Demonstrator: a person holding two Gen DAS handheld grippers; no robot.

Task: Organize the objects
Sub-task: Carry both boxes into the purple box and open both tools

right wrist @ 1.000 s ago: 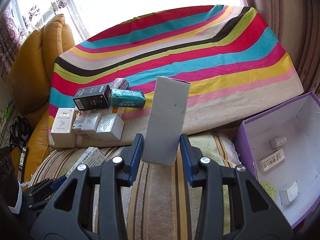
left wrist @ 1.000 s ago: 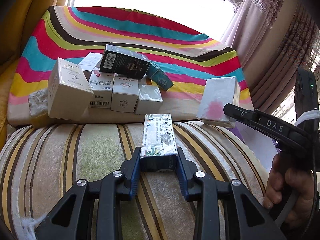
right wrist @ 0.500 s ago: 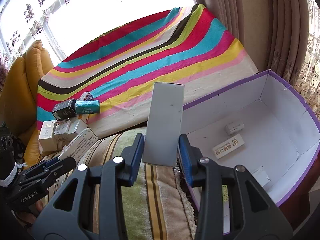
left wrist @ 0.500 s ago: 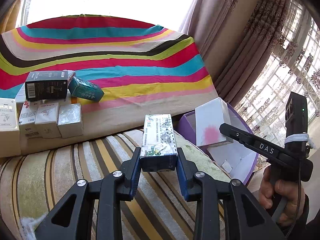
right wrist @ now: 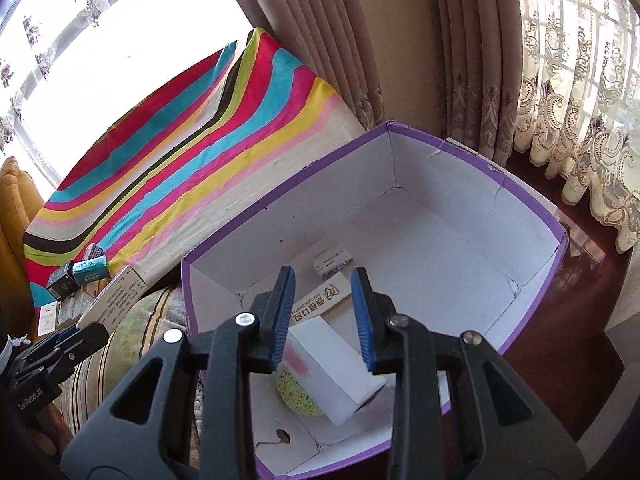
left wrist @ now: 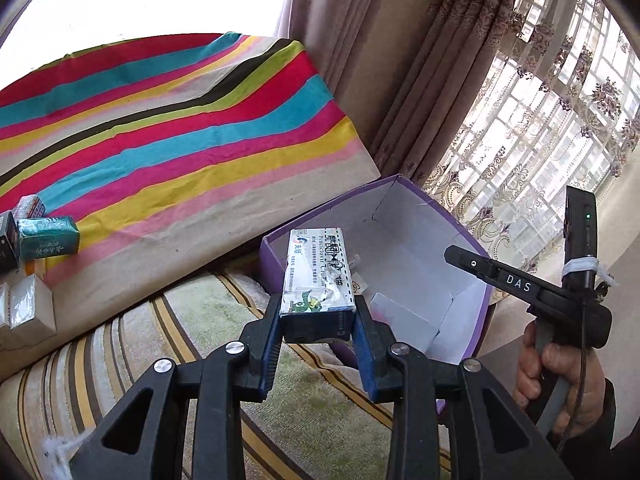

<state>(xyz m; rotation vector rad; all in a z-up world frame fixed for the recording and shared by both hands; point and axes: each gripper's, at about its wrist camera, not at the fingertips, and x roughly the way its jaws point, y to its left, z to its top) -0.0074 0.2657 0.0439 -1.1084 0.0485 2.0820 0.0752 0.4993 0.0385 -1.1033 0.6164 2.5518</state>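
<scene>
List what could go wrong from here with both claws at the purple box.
1. The left claw pinches only the near end of the printed carton. Most of it overhangs, so it may tilt or slip before it clears the purple box wall.
2. The white box sits tilted under the open right claw. The carton could land on it and lie crooked.

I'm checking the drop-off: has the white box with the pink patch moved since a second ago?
Yes. The white box has left the right gripper and gone down into the purple box, tilted.
</scene>
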